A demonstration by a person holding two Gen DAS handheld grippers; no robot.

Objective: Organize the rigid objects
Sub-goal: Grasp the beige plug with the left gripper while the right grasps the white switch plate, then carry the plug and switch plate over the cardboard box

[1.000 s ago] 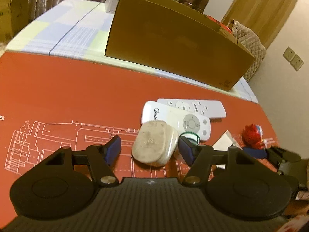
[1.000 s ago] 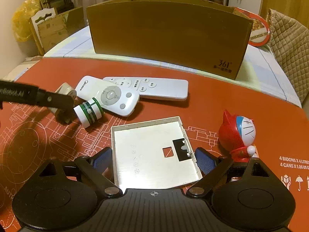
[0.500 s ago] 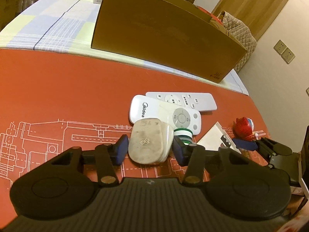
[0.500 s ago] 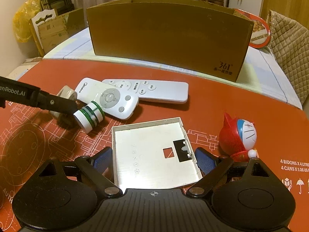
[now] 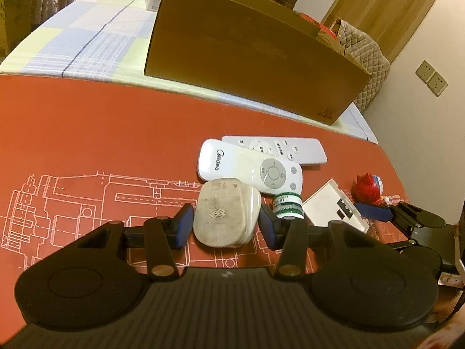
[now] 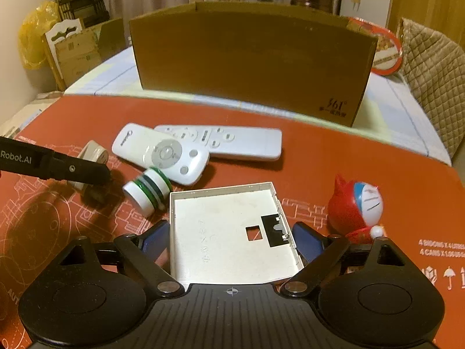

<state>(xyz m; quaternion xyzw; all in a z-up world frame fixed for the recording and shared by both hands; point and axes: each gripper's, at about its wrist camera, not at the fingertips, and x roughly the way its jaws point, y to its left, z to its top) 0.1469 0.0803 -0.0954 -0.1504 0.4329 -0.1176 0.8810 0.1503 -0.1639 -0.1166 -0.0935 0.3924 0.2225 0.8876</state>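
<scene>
Left gripper (image 5: 226,224) is pinching the off-white plug adapter (image 5: 226,215) near the red mat's (image 5: 87,133) middle (cardboard box (image 5: 250,49) lies straight ahead at its far edge), while the right gripper (image 6: 231,240) stands spread around the flat white cover plate (image 6: 229,232).

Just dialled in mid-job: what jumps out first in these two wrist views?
The big brown cardboard box fills the back of the red mat. In front of it, two white remote controls lie overlapped. Nearer, the left gripper has a grubby white plug adapter between its jaws, and the right gripper straddles a flat white plastic cover.
</scene>
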